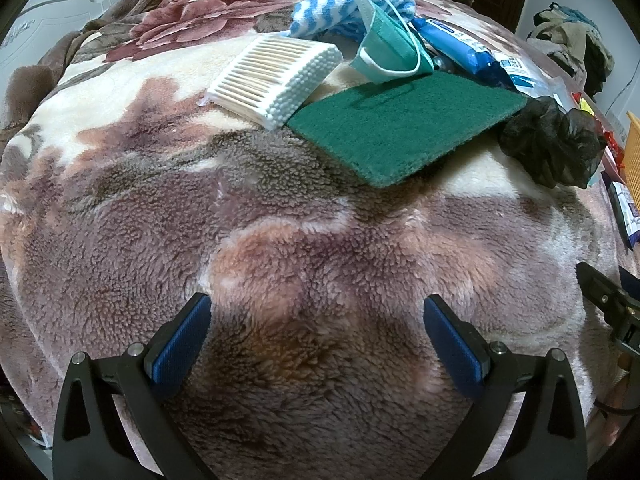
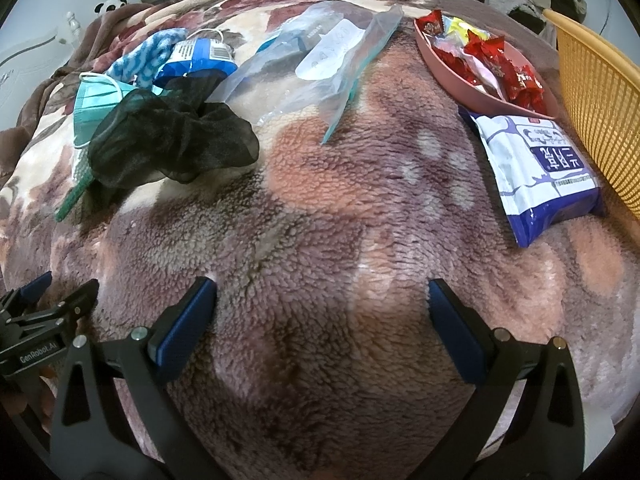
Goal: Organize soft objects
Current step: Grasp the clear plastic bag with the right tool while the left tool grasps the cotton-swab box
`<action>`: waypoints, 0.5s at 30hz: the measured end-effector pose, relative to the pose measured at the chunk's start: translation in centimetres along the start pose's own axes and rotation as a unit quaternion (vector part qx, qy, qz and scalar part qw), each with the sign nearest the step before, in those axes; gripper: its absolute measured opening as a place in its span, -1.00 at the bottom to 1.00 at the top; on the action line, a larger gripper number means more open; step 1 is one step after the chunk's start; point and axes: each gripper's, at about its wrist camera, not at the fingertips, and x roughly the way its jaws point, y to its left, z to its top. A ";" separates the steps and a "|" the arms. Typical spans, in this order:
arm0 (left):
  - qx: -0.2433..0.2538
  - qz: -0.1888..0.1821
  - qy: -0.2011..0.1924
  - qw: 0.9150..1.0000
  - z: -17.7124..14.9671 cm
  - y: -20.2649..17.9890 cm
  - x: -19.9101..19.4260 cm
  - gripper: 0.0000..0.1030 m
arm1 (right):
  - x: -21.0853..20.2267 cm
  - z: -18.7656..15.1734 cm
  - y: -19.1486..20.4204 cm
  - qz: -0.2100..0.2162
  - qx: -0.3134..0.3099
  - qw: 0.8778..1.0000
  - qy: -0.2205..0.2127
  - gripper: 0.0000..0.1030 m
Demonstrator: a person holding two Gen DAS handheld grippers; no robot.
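Left gripper (image 1: pixel 316 336) wide, empty, above blanket (image 1: pixel 280 240) near edge. Right gripper (image 2: pixel 322 320) wide, empty, alongside. Soft pile toward blanket far left: one green scouring pad (image 1: pixel 404 128), flat, light, bendy, take by near overhanging corner; one black mesh scrunchie (image 2: pixel 172 144), squashy, pinch anywhere; one face mask (image 1: pixel 388 52); one striped cloth (image 1: pixel 332 12); one cotton-swab pack (image 1: pixel 276 76), slippery film. Yellow basket (image 2: pixel 600 112) at right edge.

Lighting: dim, cool indoor cast.
Shadows: soft, thrown on the blanket (image 1: pixel 280 220) near the lens.
Distortion: strong fisheye bending; corners vignetted black.
Focus: centre sharp, edges softened.
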 end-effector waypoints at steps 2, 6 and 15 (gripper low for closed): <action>0.002 0.000 0.003 1.000 0.3 -0.2 -0.3 1.00 | -0.2 0.2 0.1 -0.002 -0.005 1.000 0.002 1.00; 0.000 -0.006 0.011 1.000 0.8 -0.1 -0.9 0.99 | -1.0 0.8 0.4 0.005 -0.004 1.000 0.007 1.00; 0.004 -0.021 -0.013 1.000 2.5 0.1 -4.5 0.99 | -3.7 4.6 2.3 0.042 0.004 0.999 -0.018 1.00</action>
